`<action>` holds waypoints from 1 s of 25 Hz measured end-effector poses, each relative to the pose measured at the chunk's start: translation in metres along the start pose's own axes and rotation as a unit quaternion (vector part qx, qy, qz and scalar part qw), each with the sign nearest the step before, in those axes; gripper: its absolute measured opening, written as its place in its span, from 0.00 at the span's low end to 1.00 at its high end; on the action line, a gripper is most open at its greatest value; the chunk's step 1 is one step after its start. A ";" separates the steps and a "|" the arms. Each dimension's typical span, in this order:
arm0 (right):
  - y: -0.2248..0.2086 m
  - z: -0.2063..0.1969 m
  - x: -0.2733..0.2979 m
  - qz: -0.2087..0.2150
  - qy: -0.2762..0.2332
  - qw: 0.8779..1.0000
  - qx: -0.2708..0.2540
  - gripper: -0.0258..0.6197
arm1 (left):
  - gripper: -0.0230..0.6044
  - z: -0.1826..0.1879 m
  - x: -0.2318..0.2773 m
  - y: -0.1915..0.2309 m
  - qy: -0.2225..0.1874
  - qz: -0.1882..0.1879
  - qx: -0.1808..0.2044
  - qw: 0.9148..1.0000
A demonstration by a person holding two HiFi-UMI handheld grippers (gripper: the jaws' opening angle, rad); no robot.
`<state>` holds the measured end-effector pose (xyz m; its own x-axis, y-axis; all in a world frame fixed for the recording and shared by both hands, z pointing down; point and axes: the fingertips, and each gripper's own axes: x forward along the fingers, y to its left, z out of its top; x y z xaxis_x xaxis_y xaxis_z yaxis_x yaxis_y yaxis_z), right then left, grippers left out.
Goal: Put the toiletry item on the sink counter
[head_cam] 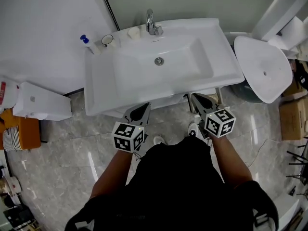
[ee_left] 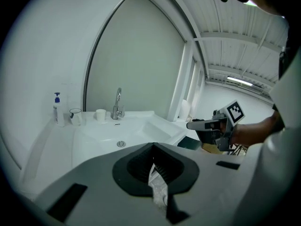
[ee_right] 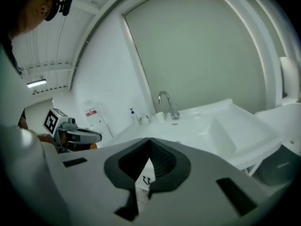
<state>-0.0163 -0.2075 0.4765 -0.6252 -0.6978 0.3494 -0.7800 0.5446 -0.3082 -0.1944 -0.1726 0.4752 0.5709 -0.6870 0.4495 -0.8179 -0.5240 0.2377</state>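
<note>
Toiletry bottle (head_cam: 87,44) — blue pump — stands on sink counter (head_cam: 98,76) beside a cup (head_cam: 107,40).

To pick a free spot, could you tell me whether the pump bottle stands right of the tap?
No, the pump bottle stands left of the tap.

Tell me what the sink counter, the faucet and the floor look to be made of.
The sink counter looks like glossy white ceramic or cast resin: smooth, one-piece moulded basin. The faucet: chromed metal, mirror-bright. The floor: polished grey stone or marble-look tile, veined, reflecting lights.
</note>
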 end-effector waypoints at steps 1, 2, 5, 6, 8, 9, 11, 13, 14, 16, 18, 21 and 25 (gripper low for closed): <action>0.005 0.009 -0.002 0.002 -0.008 1.000 -0.012 0.04 | 0.03 0.002 -0.002 -0.003 -0.003 0.000 0.001 1.000; 0.008 0.015 -0.005 0.003 -0.013 1.000 -0.025 0.04 | 0.03 0.003 -0.004 -0.005 -0.008 0.001 0.000 1.000; 0.013 0.022 -0.012 0.009 -0.014 0.999 -0.048 0.04 | 0.03 0.009 -0.012 -0.011 -0.023 0.012 -0.006 1.000; 0.013 0.022 -0.015 0.012 -0.013 0.999 -0.050 0.04 | 0.03 0.010 -0.014 -0.013 -0.026 0.017 -0.008 0.999; 0.011 0.021 -0.020 0.017 -0.013 0.999 -0.050 0.04 | 0.03 0.011 -0.016 -0.017 -0.031 0.029 -0.011 0.999; 0.009 0.021 -0.022 0.017 -0.014 0.999 -0.048 0.04 | 0.03 0.010 -0.017 -0.019 -0.032 0.036 -0.013 0.999; 0.004 0.019 -0.027 0.022 -0.012 0.999 -0.041 0.04 | 0.03 0.008 -0.018 -0.024 -0.034 0.051 -0.020 0.998; 0.001 0.016 -0.034 0.038 -0.006 0.998 -0.040 0.05 | 0.03 0.007 -0.018 -0.034 -0.038 0.063 -0.030 0.997; 0.000 0.015 -0.038 0.049 -0.003 0.998 -0.042 0.04 | 0.03 0.006 -0.017 -0.041 -0.040 0.067 -0.034 0.996; -0.004 0.015 -0.047 0.067 -0.003 0.997 -0.047 0.04 | 0.03 0.004 -0.012 -0.056 -0.042 0.072 -0.038 0.996; -0.009 0.012 -0.055 0.077 0.000 0.996 -0.051 0.04 | 0.03 0.000 -0.006 -0.071 -0.040 0.078 -0.042 0.995; -0.019 0.004 -0.072 0.088 0.010 0.994 -0.056 0.04 | 0.03 -0.006 0.002 -0.096 -0.036 0.086 -0.048 0.994; -0.033 -0.012 -0.099 0.103 0.026 0.993 -0.059 0.04 | 0.03 -0.010 0.006 -0.128 -0.033 0.099 -0.050 0.993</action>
<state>0.0708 -0.1505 0.4631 -0.7695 -0.5426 0.3368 -0.6314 0.7256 -0.2735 -0.0869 -0.1051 0.4561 0.3994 -0.8045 0.4396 -0.9156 -0.3254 0.2364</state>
